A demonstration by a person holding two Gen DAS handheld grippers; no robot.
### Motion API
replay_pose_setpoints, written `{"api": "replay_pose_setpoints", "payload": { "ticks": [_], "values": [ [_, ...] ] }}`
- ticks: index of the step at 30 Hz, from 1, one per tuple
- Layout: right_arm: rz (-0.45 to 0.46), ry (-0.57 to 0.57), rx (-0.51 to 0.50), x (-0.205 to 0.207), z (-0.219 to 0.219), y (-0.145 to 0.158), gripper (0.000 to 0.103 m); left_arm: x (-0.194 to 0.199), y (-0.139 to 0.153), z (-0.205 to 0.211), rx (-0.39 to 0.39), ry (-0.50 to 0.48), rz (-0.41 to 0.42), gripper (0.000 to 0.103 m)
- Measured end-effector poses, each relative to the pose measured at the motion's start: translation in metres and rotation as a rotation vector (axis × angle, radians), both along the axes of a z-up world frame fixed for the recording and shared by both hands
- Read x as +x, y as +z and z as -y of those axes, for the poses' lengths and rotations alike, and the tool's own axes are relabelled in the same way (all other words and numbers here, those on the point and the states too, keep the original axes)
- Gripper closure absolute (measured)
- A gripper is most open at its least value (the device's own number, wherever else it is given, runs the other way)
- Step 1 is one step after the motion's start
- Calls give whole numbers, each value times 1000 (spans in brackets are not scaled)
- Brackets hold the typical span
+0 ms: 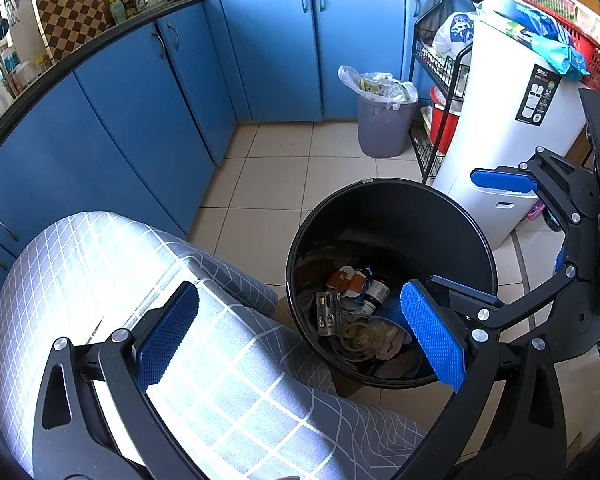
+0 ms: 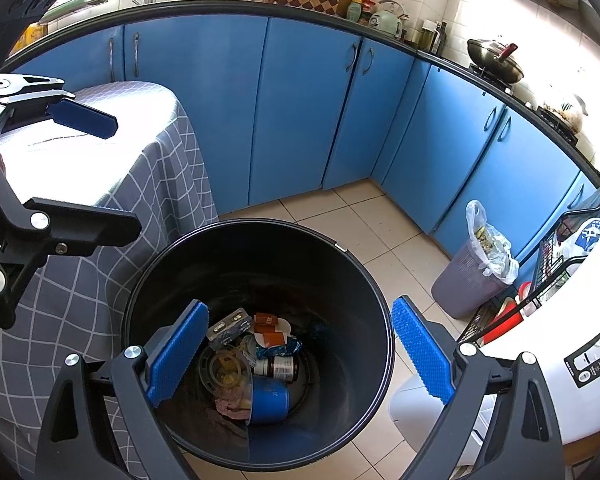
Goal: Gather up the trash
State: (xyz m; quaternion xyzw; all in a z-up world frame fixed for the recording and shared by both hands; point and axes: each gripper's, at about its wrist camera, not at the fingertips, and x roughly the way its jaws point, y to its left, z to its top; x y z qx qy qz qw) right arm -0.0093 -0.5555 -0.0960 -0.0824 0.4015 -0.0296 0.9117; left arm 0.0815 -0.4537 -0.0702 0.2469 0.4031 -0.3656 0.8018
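Note:
A black round bin [image 1: 400,216] [image 2: 260,248] stands on the tiled floor beside a table. Trash lies at its bottom: a blister pack [image 1: 327,312] [image 2: 230,322], a small brown bottle [image 2: 280,366], a blue can [image 2: 269,400], an orange packet [image 2: 268,326] and a pink rag. My right gripper [image 2: 300,352] [image 1: 484,236] hangs open and empty above the bin's mouth. My left gripper [image 1: 300,336] [image 2: 92,172] is open and empty too, over the table edge to the left of the bin.
The table wears a grey checked cloth [image 1: 120,260] [image 2: 140,160]. Blue cabinets [image 1: 260,60] line the walls. A small grey bin with a plastic liner [image 1: 382,120] [image 2: 474,284], a wire rack [image 1: 436,80] and a tall white container [image 1: 508,120] stand to the right.

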Motion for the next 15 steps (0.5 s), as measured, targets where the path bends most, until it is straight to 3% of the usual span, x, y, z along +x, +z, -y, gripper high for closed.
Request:
{"api": "replay_pose_setpoints", "payload": {
  "ticks": [15],
  "values": [
    [-1,5,5,-1,-1,0,12,2,1,-1,-5,10,5,3]
  ]
}}
